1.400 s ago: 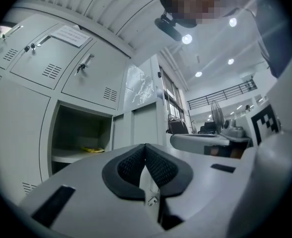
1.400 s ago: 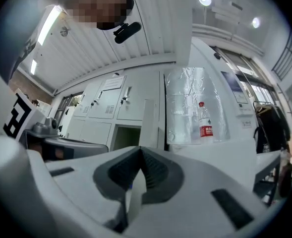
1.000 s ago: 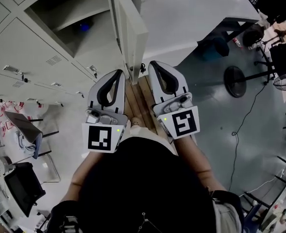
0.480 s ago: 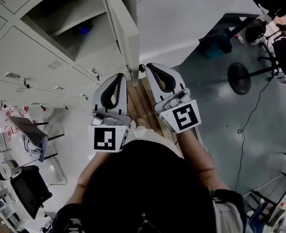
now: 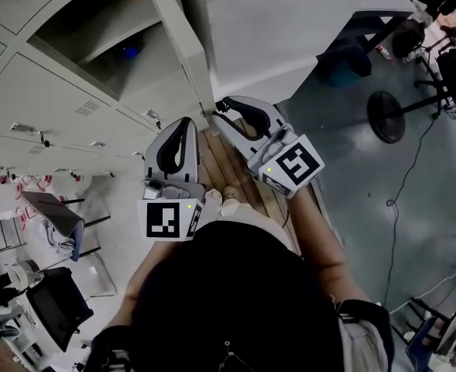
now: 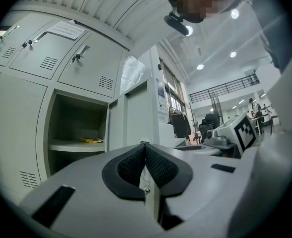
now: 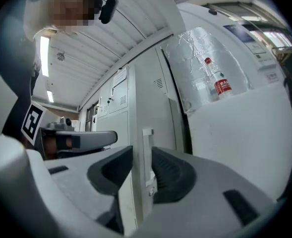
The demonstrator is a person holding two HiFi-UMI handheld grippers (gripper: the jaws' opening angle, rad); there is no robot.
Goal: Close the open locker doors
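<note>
The open locker door (image 5: 183, 45) stands edge-on to me, swung out from the grey locker bank. Its compartment (image 5: 108, 25) shows a shelf with something yellow on it (image 6: 91, 140). My right gripper (image 5: 219, 107) is at the door's free edge. In the right gripper view its jaws have just been opening and straddle the door's edge and narrow handle strip (image 7: 146, 155); the right gripper (image 7: 142, 151) is open there. My left gripper (image 5: 184, 122) hangs beside it, left of the door, and the pads of the left gripper (image 6: 145, 145) meet with nothing held.
Closed locker doors (image 5: 42, 103) with handles fill the left. A big white cabinet (image 5: 289, 22) stands right of the door. A floor fan (image 5: 382, 118), a cable and chairs are on the grey floor at right. Wooden planks (image 5: 220, 169) lie under my grippers.
The right gripper has rolled and shifted left onto the door's edge, and its jaws have parted. The left gripper has stayed where it was, still shut.
</note>
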